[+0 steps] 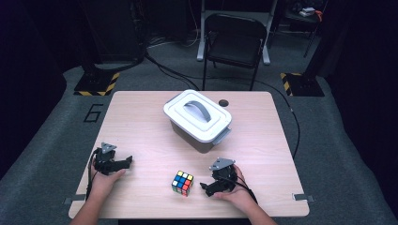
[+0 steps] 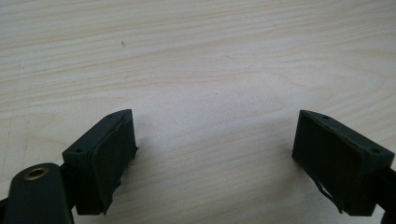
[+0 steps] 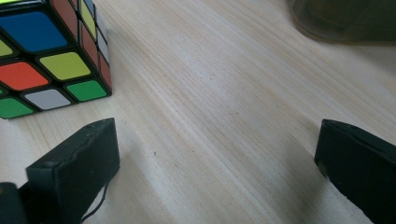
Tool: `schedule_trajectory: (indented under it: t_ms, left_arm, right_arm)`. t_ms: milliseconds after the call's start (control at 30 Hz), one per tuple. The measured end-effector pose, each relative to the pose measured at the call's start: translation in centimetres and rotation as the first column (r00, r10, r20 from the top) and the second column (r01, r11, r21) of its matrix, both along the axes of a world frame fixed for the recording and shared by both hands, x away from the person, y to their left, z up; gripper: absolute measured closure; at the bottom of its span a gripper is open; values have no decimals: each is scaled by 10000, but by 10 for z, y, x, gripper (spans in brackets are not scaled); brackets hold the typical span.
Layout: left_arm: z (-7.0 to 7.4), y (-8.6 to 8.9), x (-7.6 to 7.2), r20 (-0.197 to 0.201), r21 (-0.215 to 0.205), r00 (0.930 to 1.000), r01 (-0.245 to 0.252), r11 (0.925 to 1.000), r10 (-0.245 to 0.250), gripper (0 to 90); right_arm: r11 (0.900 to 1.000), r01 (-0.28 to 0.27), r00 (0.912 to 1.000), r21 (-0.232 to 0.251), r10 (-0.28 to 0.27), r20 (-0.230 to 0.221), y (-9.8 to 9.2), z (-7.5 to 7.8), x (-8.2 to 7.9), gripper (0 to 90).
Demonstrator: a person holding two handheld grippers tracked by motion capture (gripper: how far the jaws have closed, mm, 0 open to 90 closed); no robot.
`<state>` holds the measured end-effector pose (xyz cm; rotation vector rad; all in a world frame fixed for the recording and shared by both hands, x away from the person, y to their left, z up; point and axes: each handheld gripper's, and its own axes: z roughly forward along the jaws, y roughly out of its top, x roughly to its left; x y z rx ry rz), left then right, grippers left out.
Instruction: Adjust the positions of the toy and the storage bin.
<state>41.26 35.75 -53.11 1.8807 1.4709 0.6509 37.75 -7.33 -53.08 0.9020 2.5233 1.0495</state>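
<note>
A scrambled colour cube (image 1: 182, 183) lies on the wooden table (image 1: 141, 122) near its front edge. Just to its right, my right gripper (image 1: 206, 186) rests on the table, held by a hand, jaws open and empty. In the right gripper view the cube (image 3: 46, 60) sits at the upper left, beyond the left jaw, and bare wood lies between the jaws of the right gripper (image 3: 217, 149). My left gripper (image 1: 126, 161) rests at the front left, held by the other hand. The left gripper view has the left gripper (image 2: 215, 140) wide open over bare wood.
A grey box with a white lid and grey handle (image 1: 198, 119) stands at the table's middle back; its base (image 3: 345, 18) appears at the top right of the right gripper view. A black folding chair (image 1: 233, 44) stands beyond the table. A small round hole (image 1: 223, 102) marks the tabletop.
</note>
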Motion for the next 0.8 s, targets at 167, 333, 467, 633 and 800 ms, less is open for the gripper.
schedule_trajectory:
  t_ms: [167, 333, 467, 633, 800]
  left_arm:
    - [0, -2, -1, 36, 28, 9999, 95, 10000, -95, 148]
    - [0, -3, -1, -36, 43, 9999, 127, 9999, -127, 146]
    - [0, -3, -1, -49, 18, 9999, 114, 9999, -114, 144]
    - [1, -3, -1, -64, 16, 9999, 117, 9999, -117, 144]
    - [0, -3, -1, -34, -14, 10000, 61, 10000, -61, 144]
  right_arm:
    - [10000, -46, 10000, -7, 46, -41, -1, 0, 0, 0]
    - [10000, -40, 10000, -8, 40, -40, -1, 0, 0, 0]
    - [10000, -22, 10000, -1, 22, -60, 0, 0, 0, 0]
    - [10000, -18, 10000, 4, 18, -46, -1, 0, 0, 2]
    - [10000, -3, 10000, 29, 3, 22, -2, 0, 0, 15]
